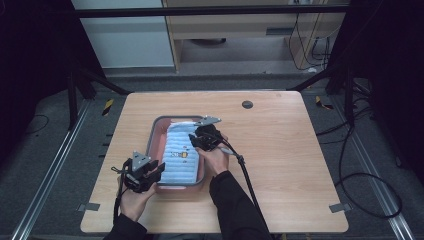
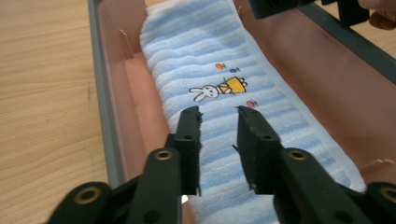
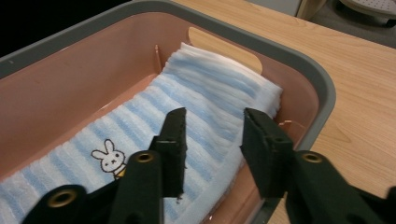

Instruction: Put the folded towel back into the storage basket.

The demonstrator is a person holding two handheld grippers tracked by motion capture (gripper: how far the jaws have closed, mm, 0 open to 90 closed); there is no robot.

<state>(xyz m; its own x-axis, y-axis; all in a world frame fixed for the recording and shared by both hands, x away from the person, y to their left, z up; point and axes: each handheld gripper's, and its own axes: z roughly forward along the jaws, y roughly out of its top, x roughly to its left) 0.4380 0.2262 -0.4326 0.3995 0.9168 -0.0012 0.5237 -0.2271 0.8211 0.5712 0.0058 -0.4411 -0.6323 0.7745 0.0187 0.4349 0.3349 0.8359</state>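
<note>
One rabbit picture (image 2: pixel 218 88), no legible writing, marks the towel (image 2: pixel 243 79).

Looks like a lab/recording rig, not a home: wooden table (image 1: pixel 280 150) stands inside a black metal frame (image 1: pixel 210 11) w/ dark curtains at both sides, grey carpet floor (image 1: pixel 40 150), hazard-tape marks (image 1: pixel 107 106), loose cables (image 1: pixel 365 170), plain cabinets (image 1: pixel 235 30) behind.
</note>
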